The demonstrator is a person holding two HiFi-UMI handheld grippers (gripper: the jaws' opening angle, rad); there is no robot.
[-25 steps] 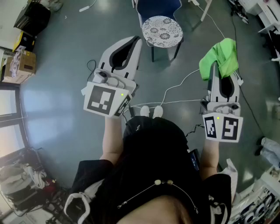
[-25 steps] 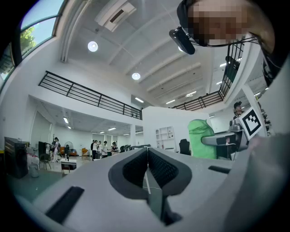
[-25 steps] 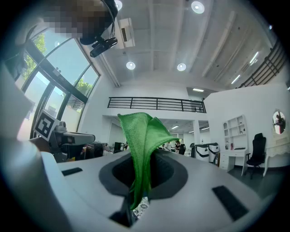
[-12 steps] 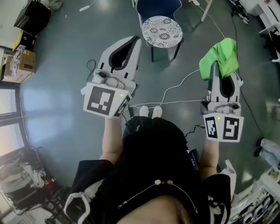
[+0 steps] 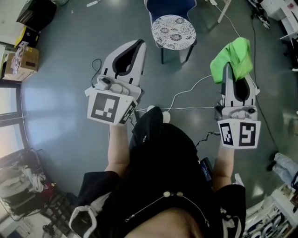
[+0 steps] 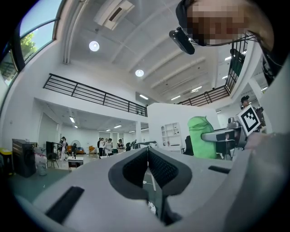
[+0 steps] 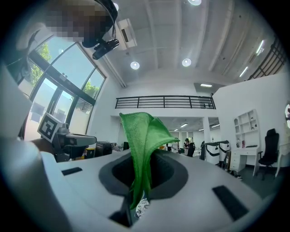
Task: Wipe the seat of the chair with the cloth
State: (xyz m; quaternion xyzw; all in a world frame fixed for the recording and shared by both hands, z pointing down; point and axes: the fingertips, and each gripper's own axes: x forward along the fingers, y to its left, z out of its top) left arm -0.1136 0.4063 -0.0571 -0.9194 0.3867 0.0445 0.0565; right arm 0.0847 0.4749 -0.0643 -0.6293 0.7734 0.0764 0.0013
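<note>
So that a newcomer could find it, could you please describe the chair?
On the grey floor, at the top middle of the head view, stands the chair. It alone has a round seat with a white lace pattern and a dark blue back.

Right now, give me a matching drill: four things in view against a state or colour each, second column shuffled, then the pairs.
1. left gripper
2. right gripper
3. cloth
4. chair seat

A. white with a dark pattern
B. jaws shut on nothing
C. green
D. jaws shut on the cloth

Pairs: 1-B, 2-D, 3-C, 4-A
</note>
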